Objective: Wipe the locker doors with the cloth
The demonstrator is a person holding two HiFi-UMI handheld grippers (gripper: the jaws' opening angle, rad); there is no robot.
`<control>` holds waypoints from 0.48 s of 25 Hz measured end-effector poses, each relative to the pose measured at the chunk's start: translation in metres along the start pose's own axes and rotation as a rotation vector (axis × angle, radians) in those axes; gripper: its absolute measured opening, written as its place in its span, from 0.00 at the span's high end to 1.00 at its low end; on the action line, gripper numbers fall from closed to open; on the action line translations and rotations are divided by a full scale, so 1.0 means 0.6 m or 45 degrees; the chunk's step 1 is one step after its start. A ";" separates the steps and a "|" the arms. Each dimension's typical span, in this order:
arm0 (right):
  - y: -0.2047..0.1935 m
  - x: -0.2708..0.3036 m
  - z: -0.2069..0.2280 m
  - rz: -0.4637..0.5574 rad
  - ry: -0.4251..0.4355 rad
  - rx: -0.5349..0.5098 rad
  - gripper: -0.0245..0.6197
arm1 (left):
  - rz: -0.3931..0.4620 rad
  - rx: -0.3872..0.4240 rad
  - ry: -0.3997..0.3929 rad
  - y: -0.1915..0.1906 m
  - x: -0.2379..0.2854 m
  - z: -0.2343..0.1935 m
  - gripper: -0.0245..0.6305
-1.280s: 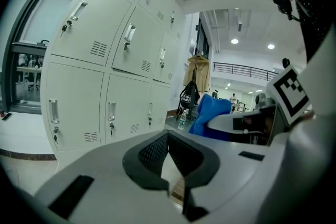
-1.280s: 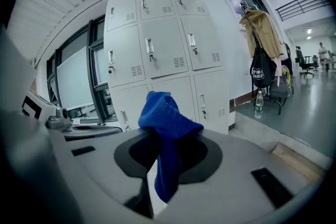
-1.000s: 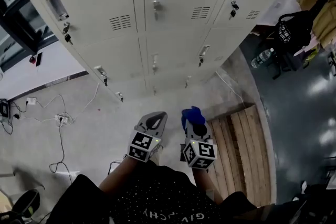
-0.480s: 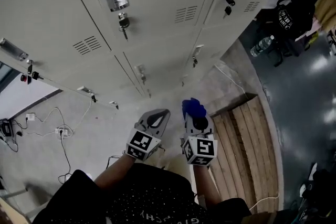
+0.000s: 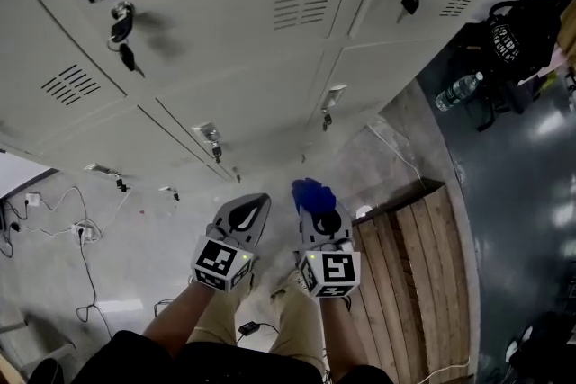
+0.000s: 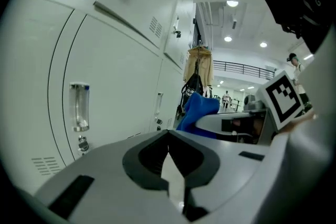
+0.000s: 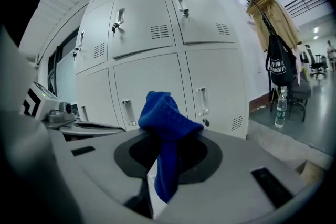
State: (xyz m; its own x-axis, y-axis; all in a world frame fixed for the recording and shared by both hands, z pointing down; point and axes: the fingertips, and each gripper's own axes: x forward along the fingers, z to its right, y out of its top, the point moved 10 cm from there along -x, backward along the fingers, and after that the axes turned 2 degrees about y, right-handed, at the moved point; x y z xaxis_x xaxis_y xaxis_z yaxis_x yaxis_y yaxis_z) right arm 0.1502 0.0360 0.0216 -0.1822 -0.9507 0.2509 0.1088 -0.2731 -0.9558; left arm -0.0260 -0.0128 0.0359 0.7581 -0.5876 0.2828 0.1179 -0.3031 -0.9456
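Observation:
A bank of pale grey locker doors (image 5: 270,58) fills the top of the head view, with keys hanging in the locks (image 5: 123,30). My right gripper (image 5: 317,209) is shut on a blue cloth (image 5: 310,192), which bunches above the jaws and hangs down between them (image 7: 167,123). It is held short of the lockers (image 7: 157,55), not touching them. My left gripper (image 5: 257,202) is beside it on the left, shut with nothing in it; its tips meet (image 6: 168,132). The left gripper view shows the cloth (image 6: 198,108) and a locker door (image 6: 105,92) close at the left.
A wooden pallet (image 5: 416,270) lies on the floor to the right of my grippers. A black bag (image 5: 517,36) and a water bottle (image 5: 459,91) stand at the far right. Cables and a power strip (image 5: 81,234) trail at the left. A coat (image 7: 273,18) hangs right of the lockers.
The lockers have grown larger and slid left in the head view as I came closer. Both grippers sit slightly lower and further left. The cloth stays in the right gripper.

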 end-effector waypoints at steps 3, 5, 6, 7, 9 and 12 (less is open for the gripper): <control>-0.054 0.052 0.036 0.017 0.050 0.001 0.84 | 0.036 -0.035 0.050 -0.060 0.064 -0.026 0.95; -0.100 0.083 0.057 0.038 0.074 0.013 0.84 | 0.052 -0.013 0.045 -0.105 0.099 -0.038 0.95; -0.125 0.099 0.064 0.053 0.084 0.012 0.84 | 0.061 0.004 0.033 -0.128 0.115 -0.045 0.95; -0.151 0.115 0.070 0.069 0.092 0.005 0.84 | 0.073 0.020 0.020 -0.151 0.130 -0.053 0.95; -0.205 0.149 0.083 0.098 0.103 -0.009 0.84 | 0.106 0.049 0.011 -0.199 0.160 -0.074 0.95; -0.284 0.199 0.109 0.138 0.123 0.014 0.84 | 0.135 0.053 0.059 -0.275 0.201 -0.108 0.95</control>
State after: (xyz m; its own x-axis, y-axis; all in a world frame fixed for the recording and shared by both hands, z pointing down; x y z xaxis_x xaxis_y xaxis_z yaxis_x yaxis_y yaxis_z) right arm 0.1737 -0.0402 0.2246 -0.2619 -0.9563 0.1301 0.1431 -0.1718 -0.9747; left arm 0.0045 -0.0825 0.2365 0.7373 -0.6492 0.1868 0.0656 -0.2065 -0.9763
